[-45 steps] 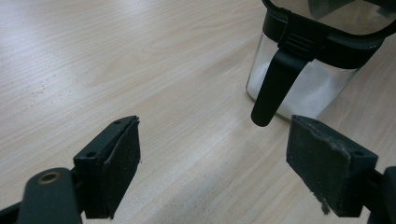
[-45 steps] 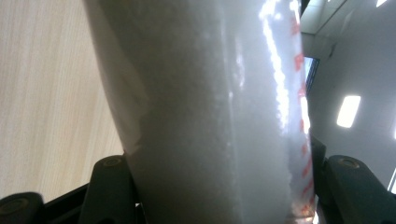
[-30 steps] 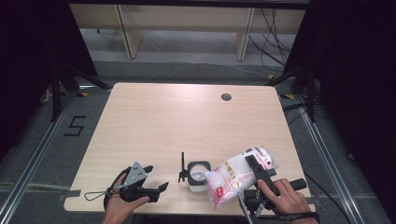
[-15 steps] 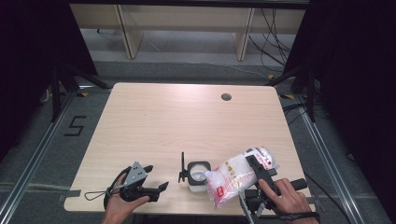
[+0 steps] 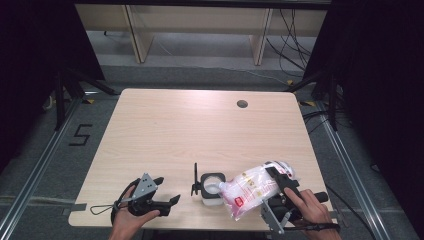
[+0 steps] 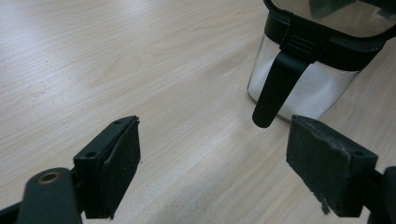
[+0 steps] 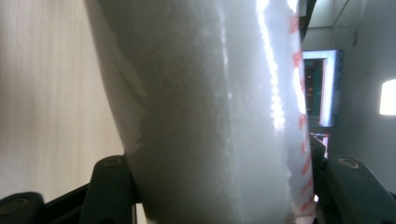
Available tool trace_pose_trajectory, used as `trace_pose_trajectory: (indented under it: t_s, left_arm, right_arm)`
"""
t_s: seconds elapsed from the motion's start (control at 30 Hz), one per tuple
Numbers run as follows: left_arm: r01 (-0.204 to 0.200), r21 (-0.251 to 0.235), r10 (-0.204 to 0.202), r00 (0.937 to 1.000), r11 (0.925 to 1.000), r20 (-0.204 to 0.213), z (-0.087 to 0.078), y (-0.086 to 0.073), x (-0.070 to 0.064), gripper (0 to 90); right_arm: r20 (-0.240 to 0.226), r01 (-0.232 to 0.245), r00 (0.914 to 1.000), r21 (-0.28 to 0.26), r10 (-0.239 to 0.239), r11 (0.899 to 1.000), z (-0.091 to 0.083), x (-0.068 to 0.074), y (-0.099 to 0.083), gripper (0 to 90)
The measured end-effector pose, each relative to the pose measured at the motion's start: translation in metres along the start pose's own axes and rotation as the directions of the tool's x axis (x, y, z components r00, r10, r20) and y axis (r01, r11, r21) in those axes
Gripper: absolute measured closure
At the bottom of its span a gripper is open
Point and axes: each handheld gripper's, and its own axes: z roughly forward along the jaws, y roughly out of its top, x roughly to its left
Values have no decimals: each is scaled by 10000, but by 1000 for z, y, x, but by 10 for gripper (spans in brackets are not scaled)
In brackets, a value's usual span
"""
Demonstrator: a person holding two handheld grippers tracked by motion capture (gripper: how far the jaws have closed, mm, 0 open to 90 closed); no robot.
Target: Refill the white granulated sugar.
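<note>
Right gripper (image 5: 272, 192) clamps bag (image 5: 247, 192), tilted over jar (image 5: 211, 188).

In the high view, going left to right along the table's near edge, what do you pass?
Left gripper → lid standing open → jar → bag → right gripper, clamped on the bag.

Bag (image 7: 210, 112) blurred, cut off top/bottom (print unreadable).
</note>
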Motion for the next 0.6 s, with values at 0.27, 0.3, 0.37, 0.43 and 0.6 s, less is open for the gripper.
trace_pose_trajectory:
  t_s: [0.27, 0.3, 0.37, 0.43, 0.6]
  left_arm:
    - [72, -17, -73, 10000, 10000, -32, -1, 0, -1, 170]
    - [-98, -10, 98, 9999, 10000, -36, -1, 1, 0, 171]
    - [-84, -46, 84, 10000, 10000, 3, -1, 1, 0, 171]
    - [-29, -42, 28, 10000, 10000, -32, -1, 1, 0, 170]
    - [-1, -51, 1, 10000, 10000, -43, -1, 1, -1, 170]
  right_arm:
    - [-785, -1532, 9860, -775, 1472, 9852, 13, 5, -19, 436]
    - [-1084, -2332, 9682, -628, 2257, 9704, 13, 9, -21, 436]
    - [-1379, -2881, 9516, -905, 2745, 9533, 18, 12, -26, 437]
    - [-1606, -3397, 9326, -875, 3233, 9365, 19, 14, -30, 437]
    - [-2327, -4675, 8726, -1428, 4295, 8724, 28, 16, -42, 439]
